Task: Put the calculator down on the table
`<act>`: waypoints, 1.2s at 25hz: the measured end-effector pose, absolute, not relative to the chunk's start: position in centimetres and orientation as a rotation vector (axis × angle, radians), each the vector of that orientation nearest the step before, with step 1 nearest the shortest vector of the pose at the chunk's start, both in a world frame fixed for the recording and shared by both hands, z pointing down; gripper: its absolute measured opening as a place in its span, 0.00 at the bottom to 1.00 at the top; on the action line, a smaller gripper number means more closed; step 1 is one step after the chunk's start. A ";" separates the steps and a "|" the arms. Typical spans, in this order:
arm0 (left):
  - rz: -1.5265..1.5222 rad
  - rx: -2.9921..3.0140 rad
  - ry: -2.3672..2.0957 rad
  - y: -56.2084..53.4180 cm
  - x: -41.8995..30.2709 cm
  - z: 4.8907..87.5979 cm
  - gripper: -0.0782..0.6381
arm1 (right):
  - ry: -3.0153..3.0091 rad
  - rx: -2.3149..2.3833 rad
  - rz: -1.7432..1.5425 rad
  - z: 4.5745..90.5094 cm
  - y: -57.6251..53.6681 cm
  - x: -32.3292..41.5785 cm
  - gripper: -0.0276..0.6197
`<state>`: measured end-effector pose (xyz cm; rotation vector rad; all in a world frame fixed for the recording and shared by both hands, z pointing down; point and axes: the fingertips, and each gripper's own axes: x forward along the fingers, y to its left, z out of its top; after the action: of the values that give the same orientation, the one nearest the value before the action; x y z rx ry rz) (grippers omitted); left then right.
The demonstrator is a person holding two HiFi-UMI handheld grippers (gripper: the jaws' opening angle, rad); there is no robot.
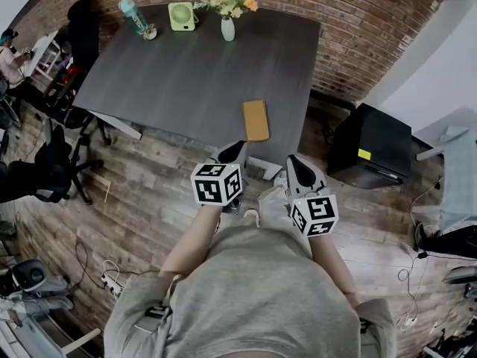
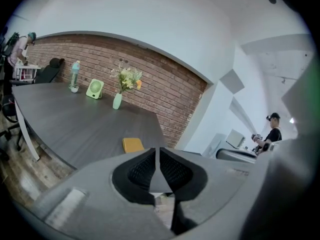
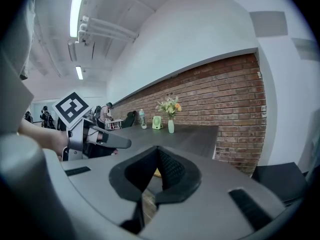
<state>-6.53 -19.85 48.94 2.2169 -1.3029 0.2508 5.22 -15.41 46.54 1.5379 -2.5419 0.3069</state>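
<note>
The calculator (image 1: 256, 120), a flat orange-yellow slab, lies on the dark grey table (image 1: 186, 80) near its front right edge, with nothing touching it. My left gripper (image 1: 237, 152) hangs just off that table edge, a little short of the calculator, with its jaws shut and nothing between them. My right gripper (image 1: 294, 163) is beside it to the right, over the wooden floor, also shut and empty. The left gripper view shows the calculator (image 2: 132, 145) just beyond the closed jaws (image 2: 159, 156). In the right gripper view a sliver of the calculator (image 3: 157, 173) shows behind the jaws (image 3: 157, 150).
At the table's far edge stand a vase of flowers (image 1: 228, 22), a small green fan (image 1: 181, 16) and a teal bottle (image 1: 134, 13). A black cabinet (image 1: 370, 149) sits on the floor at right. Office chairs (image 1: 52, 166) stand at left. A brick wall (image 1: 373, 21) runs behind the table.
</note>
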 end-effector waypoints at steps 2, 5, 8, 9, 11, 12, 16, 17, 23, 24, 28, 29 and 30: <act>0.233 2.231 -1.297 -18.9 -6.5 48.4 0.16 | -2.542 1.546 0.306 46.6 -14.8 5.2 0.05; 0.218 2.255 -1.274 -17.5 -6.5 47.7 0.16 | -2.547 1.555 0.302 46.4 -14.0 4.9 0.05; 0.214 2.281 -1.266 -16.3 -6.6 47.3 0.16 | -2.557 1.564 0.294 46.1 -13.4 4.5 0.05; 0.210 2.286 -1.262 -15.9 -6.7 47.2 0.16 | -2.559 1.567 0.292 46.0 -13.3 4.4 0.05; 0.200 2.293 -1.253 -15.3 -6.7 47.2 0.16 | -2.561 1.570 0.288 46.0 -12.9 4.3 0.05; 0.197 2.296 -1.250 -15.0 -6.7 47.2 0.16 | -2.561 1.571 0.285 46.0 -12.8 4.2 0.05; 0.188 2.308 -1.257 -14.6 -7.0 46.9 0.16 | -2.555 1.576 0.269 45.8 -12.5 4.2 0.05; 0.188 2.309 -1.259 -14.6 -7.0 46.9 0.16 | -2.553 1.571 0.261 45.7 -12.4 4.1 0.05; 0.196 2.306 -1.239 -14.5 -6.8 47.0 0.16 | -2.547 1.563 0.252 45.8 -12.2 3.8 0.05; 0.192 2.305 -1.240 -14.5 -6.8 47.0 0.16 | -2.547 1.562 0.253 45.8 -12.2 3.8 0.05; 0.186 2.304 -1.242 -14.7 -6.8 47.0 0.16 | -2.549 1.560 0.258 45.8 -12.4 3.8 0.05; 0.185 2.303 -1.240 -14.8 -6.8 47.0 0.16 | -2.549 1.560 0.259 45.8 -12.5 3.8 0.05; 0.184 2.301 -1.239 -14.8 -6.9 47.0 0.16 | -2.550 1.559 0.261 45.8 -12.6 3.8 0.05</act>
<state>-6.86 -14.85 47.03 2.3014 -1.2389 0.1841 3.81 -12.57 45.85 1.5592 -2.5496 0.2609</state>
